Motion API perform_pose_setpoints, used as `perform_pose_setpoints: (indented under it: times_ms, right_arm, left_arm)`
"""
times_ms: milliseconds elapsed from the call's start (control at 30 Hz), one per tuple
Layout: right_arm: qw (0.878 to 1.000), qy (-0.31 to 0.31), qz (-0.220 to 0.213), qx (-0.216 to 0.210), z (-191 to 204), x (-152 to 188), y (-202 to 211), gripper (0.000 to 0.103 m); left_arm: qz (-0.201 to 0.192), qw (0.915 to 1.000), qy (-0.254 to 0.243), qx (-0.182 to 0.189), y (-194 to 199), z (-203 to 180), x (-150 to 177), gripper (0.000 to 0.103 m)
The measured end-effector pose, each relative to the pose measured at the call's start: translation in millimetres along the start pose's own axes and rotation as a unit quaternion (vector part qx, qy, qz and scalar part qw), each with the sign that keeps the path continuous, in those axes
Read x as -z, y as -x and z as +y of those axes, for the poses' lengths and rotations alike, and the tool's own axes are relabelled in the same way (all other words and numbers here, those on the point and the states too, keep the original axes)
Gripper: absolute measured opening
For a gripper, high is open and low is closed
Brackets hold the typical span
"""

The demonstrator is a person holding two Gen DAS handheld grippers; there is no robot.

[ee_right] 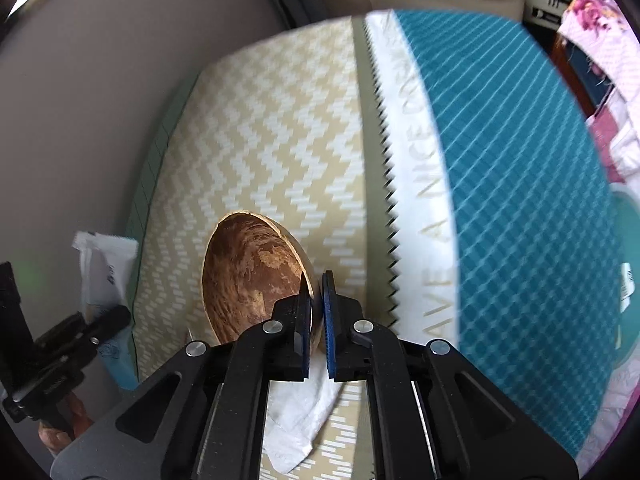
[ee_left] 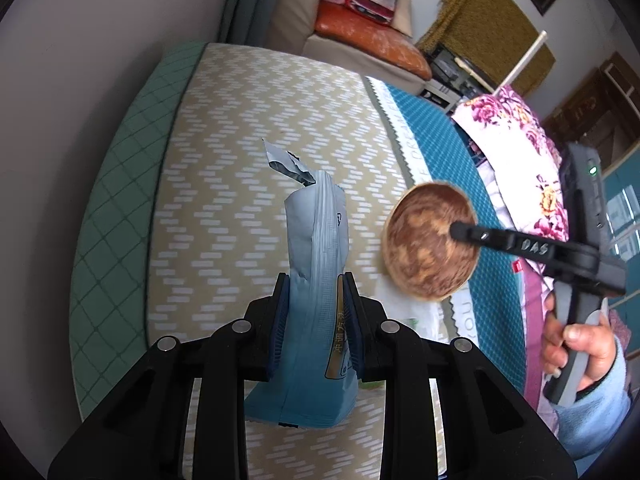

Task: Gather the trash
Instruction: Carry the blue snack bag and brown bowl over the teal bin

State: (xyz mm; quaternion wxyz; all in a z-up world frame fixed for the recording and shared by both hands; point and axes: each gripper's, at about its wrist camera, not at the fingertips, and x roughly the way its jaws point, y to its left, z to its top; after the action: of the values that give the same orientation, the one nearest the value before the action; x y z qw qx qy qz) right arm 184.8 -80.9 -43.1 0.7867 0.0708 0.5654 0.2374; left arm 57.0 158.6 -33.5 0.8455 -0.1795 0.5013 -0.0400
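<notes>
The left gripper (ee_left: 314, 312) points steeply down over the bed, its blue pads clamped on a torn, pale blue packet (ee_left: 316, 280) standing upright between them. Beside it the right gripper (ee_right: 316, 320), held in a person's hand (ee_left: 576, 344) in a light blue sleeve, is pinched shut on the rim of a brown shell bowl (ee_right: 248, 276), tipped on edge above a crumpled white tissue (ee_right: 304, 412) on the zigzag mat (ee_left: 224, 152)
</notes>
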Motion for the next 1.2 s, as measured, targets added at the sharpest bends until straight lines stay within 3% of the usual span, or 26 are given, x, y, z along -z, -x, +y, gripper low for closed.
perform_pose_setpoints:
  times_ms: [233,567,933,1200]
  right_arm:
    - [0.997,-0.023,-0.061,0.027,-32.1,7.0,50.4,0.006]
    - [0.985,-0.103,-0.128,0.053,-119.5,33.4,136.2,0.006]
    - [0.969,-0.16,-0.171,0.077,-201.9,60.1,172.6,0.006]
    - [0.951,-0.221,-0.194,0.095,-269.0,81.1,194.4,0.006]
  left_arm:
    - [-0.002,0.9988,-0.045,0.018,-8.3,-48.4,-11.1,0.027]
    - [0.015,0.9918,-0.117,0.048,-40.0,-139.3,-21.8,0.027]
    - [0.067,0.9789,-0.187,0.048,-93.5,-235.8,-18.0,0.027]
    - [0.092,0.9687,-0.224,0.053,-130.0,-302.2,-17.9,0.027]
